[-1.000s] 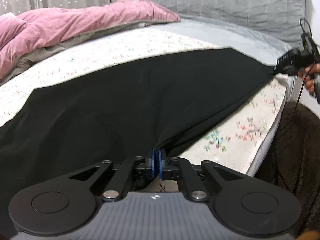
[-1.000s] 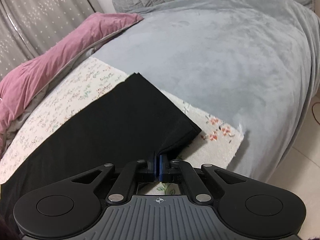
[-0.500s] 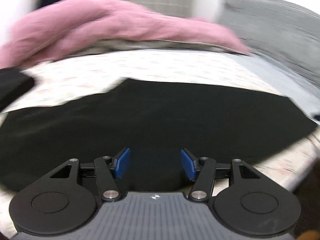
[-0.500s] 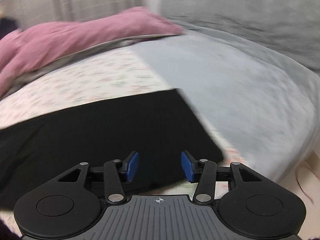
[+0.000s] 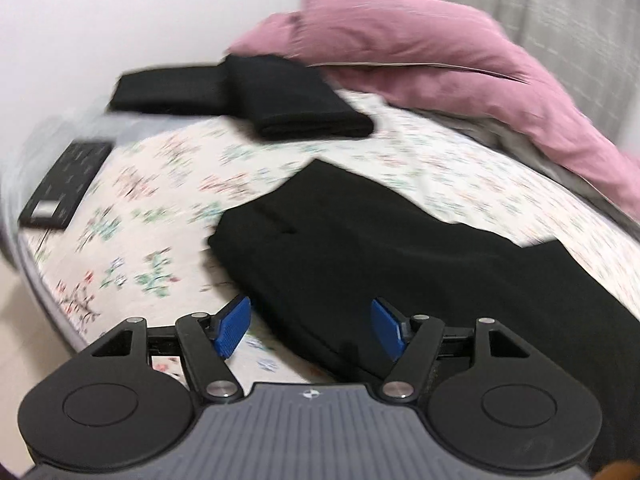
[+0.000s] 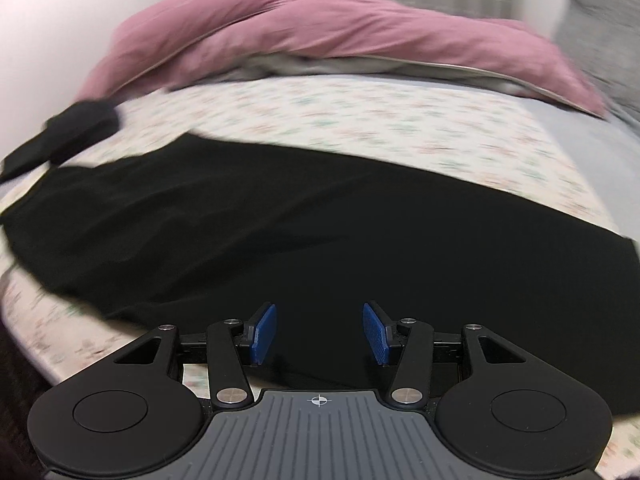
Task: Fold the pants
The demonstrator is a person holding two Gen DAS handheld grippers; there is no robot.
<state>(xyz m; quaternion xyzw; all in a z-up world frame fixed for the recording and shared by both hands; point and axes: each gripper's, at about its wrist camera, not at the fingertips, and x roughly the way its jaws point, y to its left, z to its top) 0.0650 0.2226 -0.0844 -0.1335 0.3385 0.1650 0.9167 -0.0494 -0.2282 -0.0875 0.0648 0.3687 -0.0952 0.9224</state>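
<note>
Black fabric pants (image 5: 400, 248) lie flat along the near edge of the white floral-print bedsheet (image 5: 160, 184), already halved lengthwise by the look of it, waist end toward the left in the left wrist view. Left gripper (image 5: 310, 330) has its blue pads spread wide, jaws just been opening further, nothing clamped; the pants edge only passes under the gap. Right gripper (image 6: 319, 334) is also parted with nothing pinched, hovering over the mid stretch of the pants (image 6: 320, 232); its jaws have just been opening too.

Step in hand, as judged: re-grip for the next crosswise fold. To do it well, each gripper should go to a corner of one end, left on the near waist corner, and pinch all the layers together, not just the top one. Lift both corners level, carry that end over to meet the other, and lay the edges flush.

Risk: thin dark cloth, layers slip apart if only one is caught.

Two folded black garments (image 5: 280, 96) sit far back beside the pink quilted comforter (image 5: 420, 48); a flat black rectangular device (image 5: 64, 184) lies at the sheet's left edge, well apart from the pants.
</note>
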